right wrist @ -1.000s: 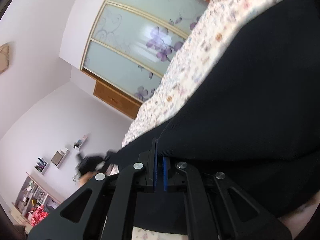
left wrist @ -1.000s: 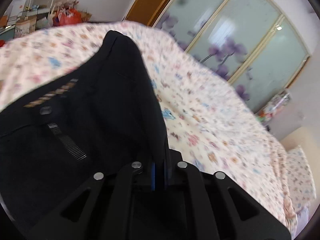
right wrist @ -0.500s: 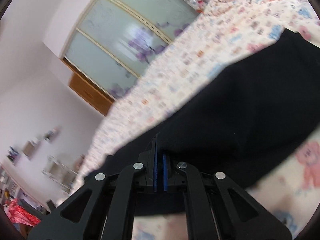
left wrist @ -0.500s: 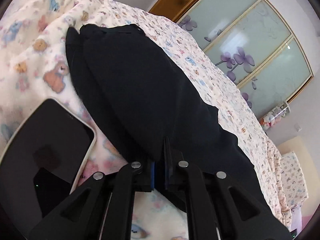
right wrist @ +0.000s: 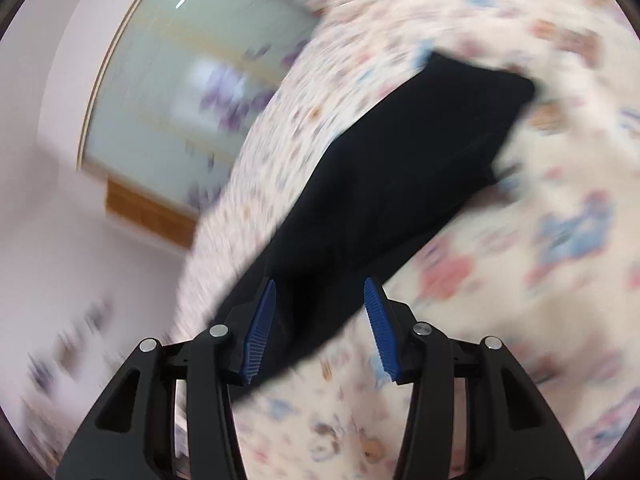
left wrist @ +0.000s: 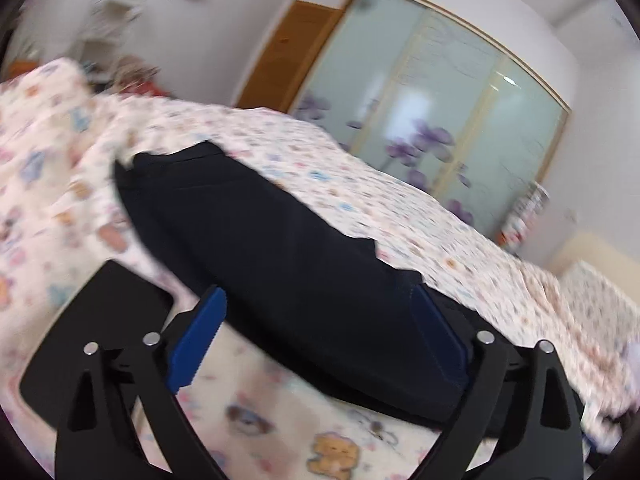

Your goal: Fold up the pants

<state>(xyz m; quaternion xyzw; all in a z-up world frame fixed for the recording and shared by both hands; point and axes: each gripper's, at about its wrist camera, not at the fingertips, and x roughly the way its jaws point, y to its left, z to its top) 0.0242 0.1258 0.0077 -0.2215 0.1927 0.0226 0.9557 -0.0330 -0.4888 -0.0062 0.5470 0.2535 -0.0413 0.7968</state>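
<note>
A bed (left wrist: 360, 208) with a cartoon-print sheet fills a bedroom, with a flowered glass wardrobe (left wrist: 440, 100) behind it. The black pants (left wrist: 280, 248) lie folded in a long strip on the sheet. The left gripper (left wrist: 320, 328) is spread wide, its blue pads on either side of the pants' near end, holding nothing. A dark phone (left wrist: 92, 320) lies on the sheet just left of it. The right gripper (right wrist: 320, 320) is also spread, the pants (right wrist: 400, 168) running between its fingers without being pinched. Both views are blurred.
</note>
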